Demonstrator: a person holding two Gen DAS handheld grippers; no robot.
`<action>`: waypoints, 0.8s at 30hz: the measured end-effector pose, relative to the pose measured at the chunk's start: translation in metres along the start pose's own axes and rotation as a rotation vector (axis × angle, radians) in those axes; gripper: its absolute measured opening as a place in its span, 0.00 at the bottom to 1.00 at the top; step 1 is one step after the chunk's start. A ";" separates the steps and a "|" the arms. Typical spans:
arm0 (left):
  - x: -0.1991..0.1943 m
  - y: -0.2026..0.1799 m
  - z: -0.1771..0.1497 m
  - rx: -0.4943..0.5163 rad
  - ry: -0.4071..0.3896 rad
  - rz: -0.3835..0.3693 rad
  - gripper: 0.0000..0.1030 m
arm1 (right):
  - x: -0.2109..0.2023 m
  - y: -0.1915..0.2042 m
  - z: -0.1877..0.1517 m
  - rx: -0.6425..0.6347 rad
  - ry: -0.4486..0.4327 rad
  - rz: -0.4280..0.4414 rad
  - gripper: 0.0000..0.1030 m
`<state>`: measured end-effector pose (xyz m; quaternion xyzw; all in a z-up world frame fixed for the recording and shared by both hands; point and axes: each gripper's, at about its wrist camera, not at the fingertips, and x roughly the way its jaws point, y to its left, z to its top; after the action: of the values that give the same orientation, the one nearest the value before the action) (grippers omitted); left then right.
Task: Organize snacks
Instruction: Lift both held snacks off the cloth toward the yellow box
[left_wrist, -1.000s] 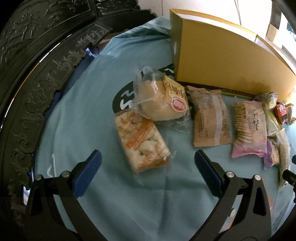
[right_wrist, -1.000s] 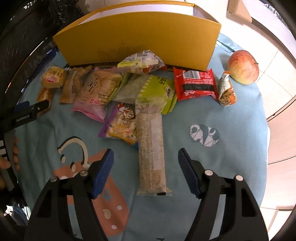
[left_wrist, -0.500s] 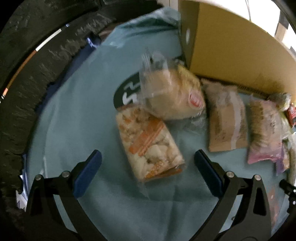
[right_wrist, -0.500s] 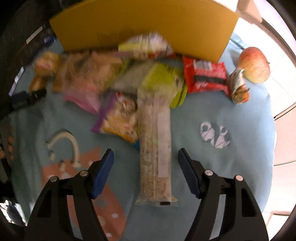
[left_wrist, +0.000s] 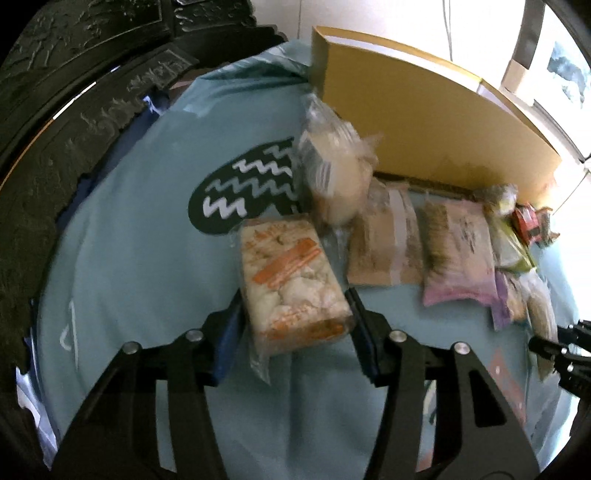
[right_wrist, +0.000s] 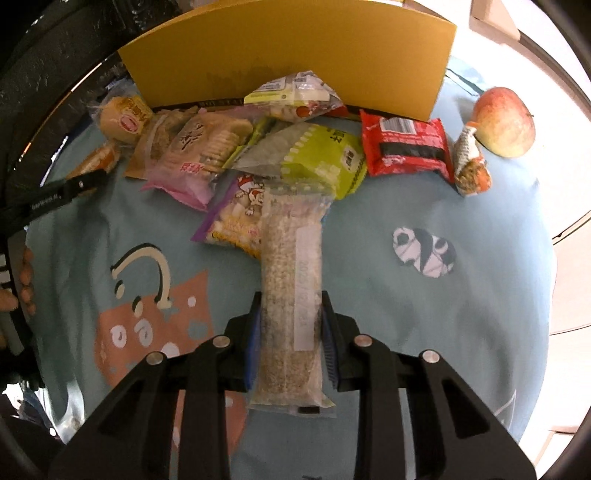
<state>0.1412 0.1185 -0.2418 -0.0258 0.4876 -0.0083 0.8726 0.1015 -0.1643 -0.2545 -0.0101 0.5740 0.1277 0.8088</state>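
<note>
The left gripper (left_wrist: 295, 317) is closing its jaws against the two long sides of the orange-and-white snack pack (left_wrist: 290, 275), low in the centre of its frame. The right gripper (right_wrist: 290, 332) is squeezing the near end of the long grain bar (right_wrist: 290, 291) the same way, bottom centre of its view.

Both wrappers are looking slick and loosely filled, so either could be slipping out or twisting as it is lifted; the long bar, pinched near one end only, is likely to droop. Its far end is lying on the purple packet (right_wrist: 232, 225) and touching the green packet (right_wrist: 317, 158), so a lift may drag those along. The bun bag (left_wrist: 334, 173) above the left pack is standing just beside it and could topple.

The yellow box (right_wrist: 288, 55) is filling the top of both frames, but its inside is hidden. The left view is blurring, so package printing is unreadable, and whether either snack is off the blue cloth (right_wrist: 424, 332) I cannot tell.
</note>
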 end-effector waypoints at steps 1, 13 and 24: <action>-0.002 -0.001 -0.003 -0.001 0.007 -0.002 0.52 | -0.002 -0.002 -0.002 0.008 -0.004 0.006 0.28; -0.048 -0.038 -0.022 0.086 -0.048 -0.084 0.51 | -0.056 -0.012 -0.019 0.091 -0.089 0.070 0.28; -0.110 -0.077 -0.009 0.158 -0.167 -0.180 0.51 | -0.117 -0.022 -0.018 0.111 -0.218 0.100 0.28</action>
<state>0.0764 0.0455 -0.1489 -0.0011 0.4069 -0.1229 0.9052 0.0532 -0.2115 -0.1544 0.0772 0.4887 0.1364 0.8583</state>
